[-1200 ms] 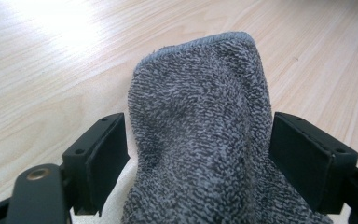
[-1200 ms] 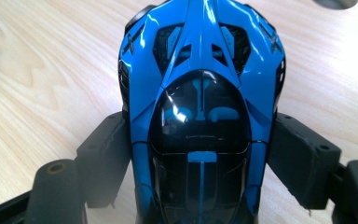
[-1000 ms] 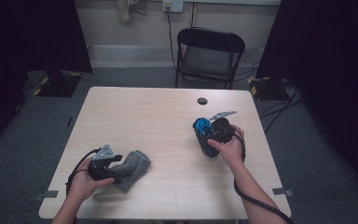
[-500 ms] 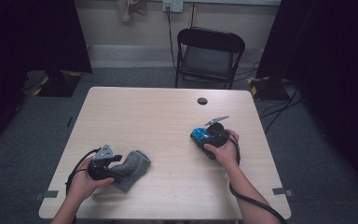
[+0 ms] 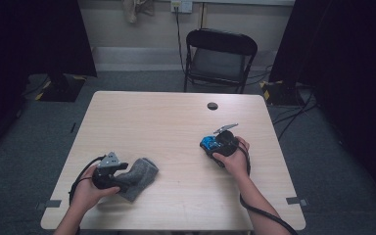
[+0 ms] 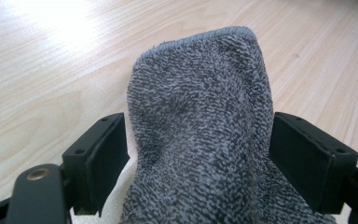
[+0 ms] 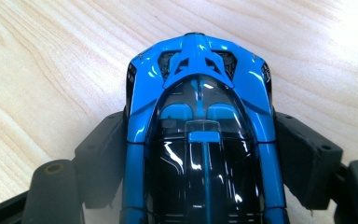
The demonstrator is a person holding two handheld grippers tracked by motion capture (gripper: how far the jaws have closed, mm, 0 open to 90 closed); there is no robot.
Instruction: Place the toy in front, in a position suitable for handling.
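Pale wood-grain table (image 5: 176, 127) stands on grey carpet, with a black folding chair (image 5: 219, 56) behind its far edge. We hold the left gripper (image 5: 122, 172) near the front left corner, its jaws clamped on a grey terry sock (image 6: 200, 126) that lies on the tabletop and extends beyond the jaws. We hold the right gripper (image 5: 210, 143) at the table's right half, its jaws pressed against both flanks of a blue and black toy car (image 7: 200, 130), low over the wood. A small dark round disc (image 5: 212, 105) sits near the far edge.
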